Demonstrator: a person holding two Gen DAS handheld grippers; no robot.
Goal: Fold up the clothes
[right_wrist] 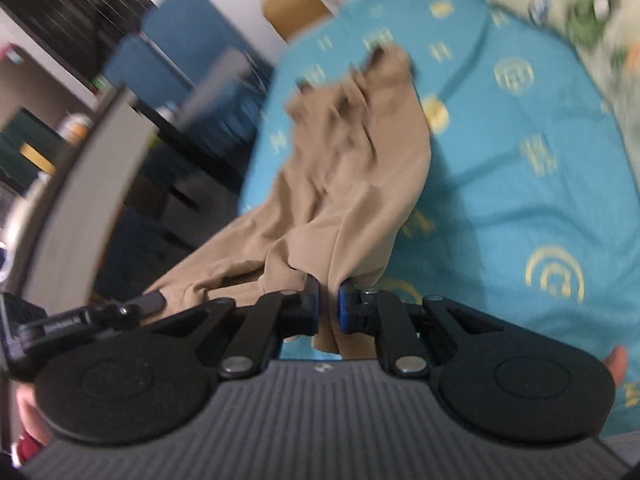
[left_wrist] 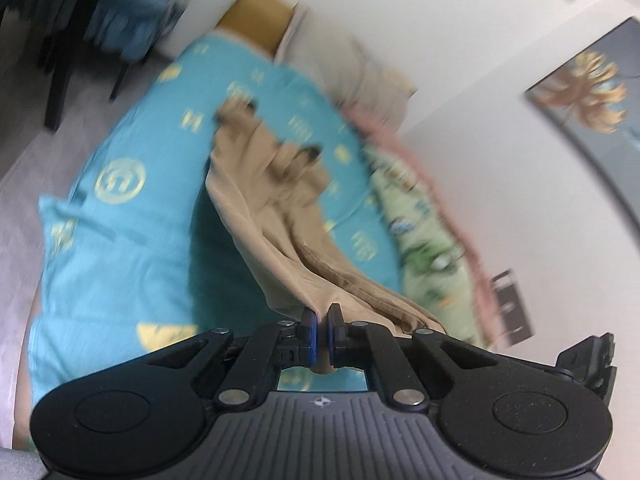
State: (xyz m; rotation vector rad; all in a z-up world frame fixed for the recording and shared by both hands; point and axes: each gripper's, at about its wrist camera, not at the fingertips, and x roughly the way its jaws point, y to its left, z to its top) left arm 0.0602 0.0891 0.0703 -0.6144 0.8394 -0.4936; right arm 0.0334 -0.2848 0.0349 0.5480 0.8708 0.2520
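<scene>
A tan garment (left_wrist: 264, 200) hangs above a bed with a teal patterned sheet (left_wrist: 132, 224). My left gripper (left_wrist: 322, 318) is shut on one edge of the tan cloth, which runs away from the jaws toward the far end of the bed. In the right wrist view the same tan garment (right_wrist: 360, 184) drapes down from my right gripper (right_wrist: 329, 288), whose blue-padded jaws are shut on a bunched fold of it. The left gripper's body (right_wrist: 60, 324) shows at the lower left of that view, with the cloth stretched between the two. Both views are blurred.
A green printed blanket with a pink edge (left_wrist: 424, 224) lies along the bed by the white wall. Pillows (left_wrist: 348, 60) sit at the head. A dark chair (left_wrist: 72, 40), blue seats (right_wrist: 188, 52) and dark shelves (right_wrist: 60, 12) stand beside the bed. A framed picture (left_wrist: 588, 92) hangs on the wall.
</scene>
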